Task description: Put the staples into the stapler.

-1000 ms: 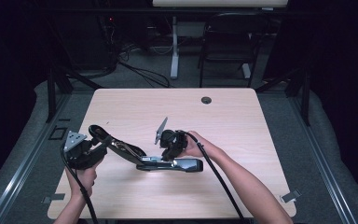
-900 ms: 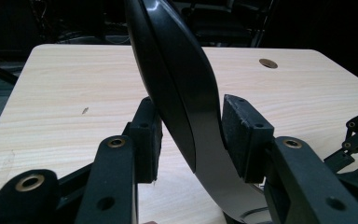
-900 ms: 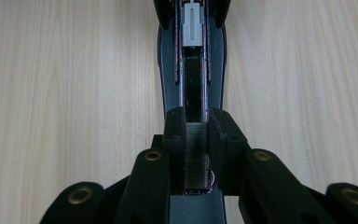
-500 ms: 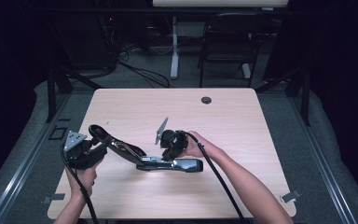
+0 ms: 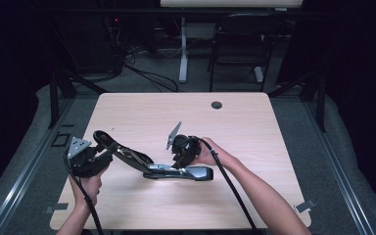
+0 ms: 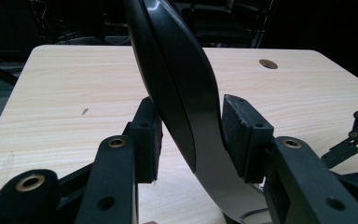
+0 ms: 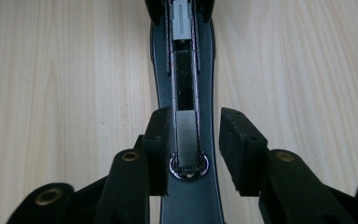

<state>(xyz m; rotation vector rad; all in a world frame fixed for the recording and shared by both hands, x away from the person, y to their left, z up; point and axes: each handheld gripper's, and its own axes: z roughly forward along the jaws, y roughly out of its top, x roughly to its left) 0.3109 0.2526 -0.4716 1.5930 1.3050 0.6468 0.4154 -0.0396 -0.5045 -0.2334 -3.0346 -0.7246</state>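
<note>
A long black stapler [image 5: 186, 172] lies opened up on the table's near middle. Its curved top arm [image 5: 122, 152] is swung up to the left, and my left gripper [image 5: 103, 147] is shut on it; in the left gripper view both pads press the black arm [image 6: 182, 93]. My right gripper [image 5: 180, 164] points down over the stapler's base. In the right gripper view its jaws have just been opening and stand astride the metal staple channel [image 7: 185, 70]. The right pad [image 7: 237, 140] is clear of the channel, so nothing is gripped.
The light wooden table [image 5: 254, 127] has a round cable hole [image 5: 217, 105] near its far edge. A dark chair [image 5: 235, 44] and a desk leg stand behind the table. Cables trail from both grippers toward the near edge.
</note>
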